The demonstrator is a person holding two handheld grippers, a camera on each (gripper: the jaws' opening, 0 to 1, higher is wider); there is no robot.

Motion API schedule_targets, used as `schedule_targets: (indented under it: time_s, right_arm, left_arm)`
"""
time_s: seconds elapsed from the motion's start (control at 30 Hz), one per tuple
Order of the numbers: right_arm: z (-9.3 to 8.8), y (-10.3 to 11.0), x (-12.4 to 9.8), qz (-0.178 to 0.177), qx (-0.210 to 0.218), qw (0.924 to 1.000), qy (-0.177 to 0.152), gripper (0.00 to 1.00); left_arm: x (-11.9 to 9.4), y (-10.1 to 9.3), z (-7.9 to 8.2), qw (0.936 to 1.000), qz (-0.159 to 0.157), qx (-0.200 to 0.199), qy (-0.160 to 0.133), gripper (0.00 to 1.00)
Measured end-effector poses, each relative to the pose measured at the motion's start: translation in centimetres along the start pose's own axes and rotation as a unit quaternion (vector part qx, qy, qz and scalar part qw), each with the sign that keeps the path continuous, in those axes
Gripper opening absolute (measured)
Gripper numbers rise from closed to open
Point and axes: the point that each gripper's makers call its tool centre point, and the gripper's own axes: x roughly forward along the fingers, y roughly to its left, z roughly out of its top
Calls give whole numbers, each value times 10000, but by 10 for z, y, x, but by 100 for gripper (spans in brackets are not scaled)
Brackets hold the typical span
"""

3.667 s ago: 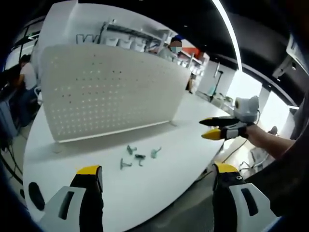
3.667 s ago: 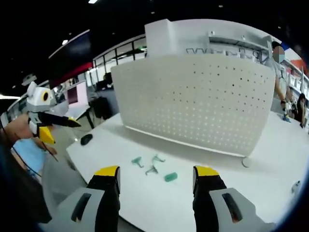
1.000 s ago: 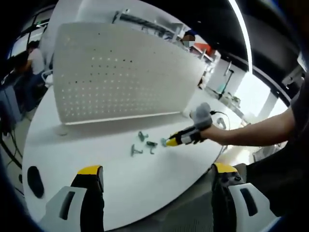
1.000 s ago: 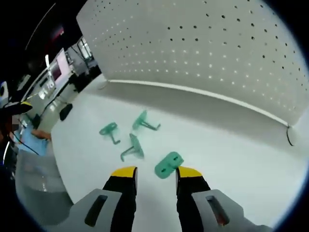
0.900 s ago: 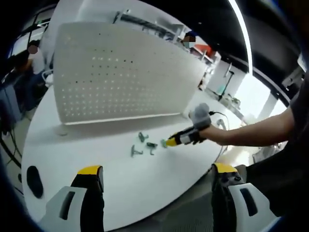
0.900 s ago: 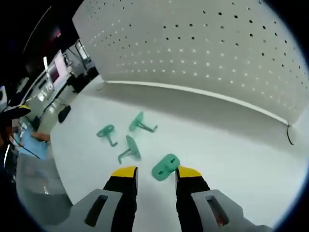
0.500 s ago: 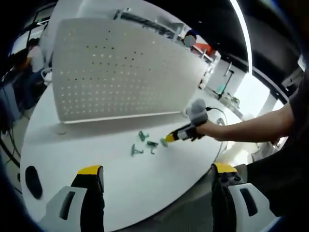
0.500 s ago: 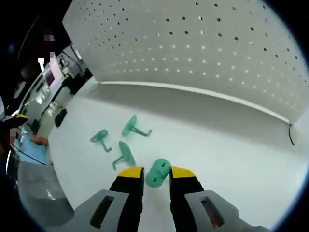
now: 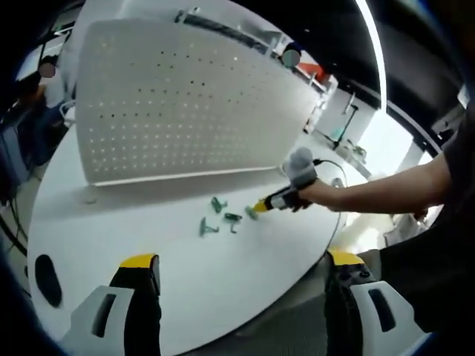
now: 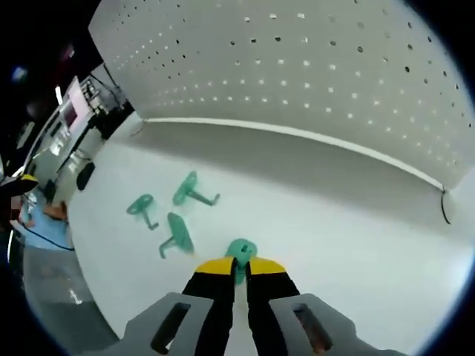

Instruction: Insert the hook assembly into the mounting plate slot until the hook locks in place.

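A white perforated mounting plate (image 9: 178, 104) stands upright across the back of the white table (image 9: 148, 245). In the right gripper view my right gripper (image 10: 237, 268) is shut on a green hook (image 10: 239, 252) that rests low on the table in front of the plate (image 10: 312, 81). Three more green hooks (image 10: 141, 206) (image 10: 189, 189) (image 10: 177, 233) lie loose to its left. In the left gripper view the right gripper (image 9: 261, 206) reaches in from the right beside the hooks (image 9: 206, 226). My left gripper (image 9: 241, 259) hangs open over the table's near edge, holding nothing.
A dark oval object (image 9: 43, 271) lies near the table's left edge, also visible in the right gripper view as a dark oval (image 10: 84, 176). A thin cable (image 10: 445, 208) sits by the plate's right foot. People stand behind the plate.
My right gripper's jaws have drawn together onto the green hook that lay between them. The left gripper has stayed open and nearly still.
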Motion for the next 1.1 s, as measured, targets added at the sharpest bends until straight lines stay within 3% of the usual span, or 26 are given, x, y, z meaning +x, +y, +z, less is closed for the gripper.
schedule_targets:
  time_s: [0.17,0.67,0.9,1.1]
  right_arm:
    - [2,4,-1,17,127,9999,4,7]
    - [8,1,-2,-34,130,9999,-4,1]
    - [17,5,-10,-35,39,9999,-164,1]
    - [34,11,-28,-24,-157,9987,-489,1]
  left_arm:
    - [5,-3,3,10000,-53,48,36,93]
    - [7,-5,0,10000,-75,8,41,93]
    - [7,-4,5,10000,-48,30,-18,93]
    - [6,-6,10,9999,-2,3,-121,93]
